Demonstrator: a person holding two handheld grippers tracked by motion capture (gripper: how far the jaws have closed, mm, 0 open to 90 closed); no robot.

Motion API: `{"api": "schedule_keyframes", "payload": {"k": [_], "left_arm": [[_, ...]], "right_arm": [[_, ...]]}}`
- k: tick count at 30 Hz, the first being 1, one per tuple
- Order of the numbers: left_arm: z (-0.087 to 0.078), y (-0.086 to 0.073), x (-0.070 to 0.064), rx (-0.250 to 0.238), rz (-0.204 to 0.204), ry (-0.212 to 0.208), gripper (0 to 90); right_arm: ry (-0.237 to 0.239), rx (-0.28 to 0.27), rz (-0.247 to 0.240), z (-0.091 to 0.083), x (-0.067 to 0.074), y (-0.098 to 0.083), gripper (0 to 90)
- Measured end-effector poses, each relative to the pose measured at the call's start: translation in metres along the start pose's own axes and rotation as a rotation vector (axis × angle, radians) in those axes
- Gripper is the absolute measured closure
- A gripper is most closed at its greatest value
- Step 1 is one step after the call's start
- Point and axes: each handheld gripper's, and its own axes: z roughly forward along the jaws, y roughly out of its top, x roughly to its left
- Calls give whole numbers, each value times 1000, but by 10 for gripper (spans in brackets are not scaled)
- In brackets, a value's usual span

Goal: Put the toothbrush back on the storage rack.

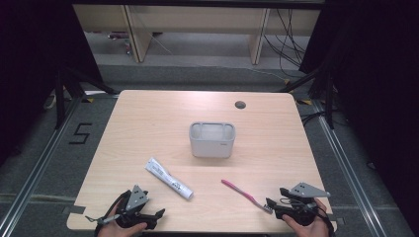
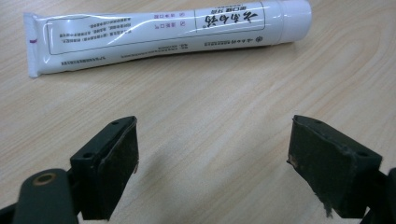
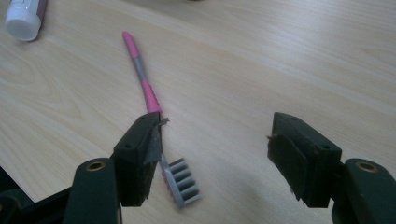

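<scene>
Two grippers sit at my near table edge, both w/ jaws spread, holding nothing; left gripper (image 2: 212, 163) faces the toothpaste tube (image 2: 159, 35), lying flat just ahead, cap to its right; right gripper (image 3: 215, 158) has the pink toothbrush (image 3: 149, 100) beside its left jaw, bristles near me; grey holder (image 1: 212, 139) stands mid-table, well apart; tube prob soft, slick, so I'd pinch mid-body; brush light, stiff, take the handle.

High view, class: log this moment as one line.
left claw: open, empty | right claw: open, by toothbrush | toothpaste: flat on table | grey holder: centre
</scene>
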Motion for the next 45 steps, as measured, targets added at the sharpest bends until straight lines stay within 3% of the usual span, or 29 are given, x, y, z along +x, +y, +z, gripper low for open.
{"api": "schedule_keyframes", "payload": {"k": [2, 6, 7, 10, 11, 13, 14, 16, 17, 18, 20, 22, 31, 34, 35, 37, 40, 42, 45], "left_arm": [[0, 0, 0, -6, 1, 1, 156], [0, 0, 0, -6, 3, 1, 156], [0, 0, 0, -3, 5, 1, 156], [0, 0, 0, 0, 8, 5, 156], [0, 0, 0, -4, 10, 3, 156], [-2, 0, 2, 9, 23, 2, 156], [-1, 0, 1, -7, 2, 3, 156], [0, 0, 1, -9, 6, 2, 156], [-2, 0, 2, 9, 27, 1, 156], [-2, 0, 2, 7, 26, 1, 156], [-2, 0, 2, 7, 25, 2, 156], [-1, 0, 1, -5, 3, 3, 156], [-2, 0, 2, 11, 23, 2, 156], [-1, 0, 3, 12, 37, 9, 156], [-1, 0, 1, 2, 18, 8, 156], [-1, 0, 2, 8, 25, 7, 156], [-2, 0, 2, 15, 34, 8, 156], [-1, 0, 0, 1, 10, 5, 156], [0, 0, -1, 2, 9, 0, 156]], "right_arm": [[1, -7, -16, 0, 0, 0, 379], [21, -24, 0, -2, 5, 2, 435], [37, -22, -21, -2, 4, 3, 459], [54, -26, -23, -4, 8, 4, 539], [58, -42, -48, -5, 11, 5, 638], [68, -40, -65, -7, 15, 6, 689], [77, -37, -57, -8, 18, 7, 744], [84, -46, -97, -6, 20, 7, 782], [91, -36, -120, -6, 20, 8, 801], [117, -28, -111, -4, 22, 7, 823], [117, -14, -108, -4, 26, 7, 852], [131, -20, -155, -2, 26, 7, 870], [167, 65, -201, 7, 34, 4, 900], [162, 86, -209, 10, 34, 3, 900], [163, 89, -208, 11, 34, 2, 900], [162, 105, -218, 13, 32, 1, 900], [146, 138, -203, 14, 32, -1, 900], [140, 125, -194, 16, 32, -2, 900], [125, 158, -217, 17, 28, -2, 900]]}}
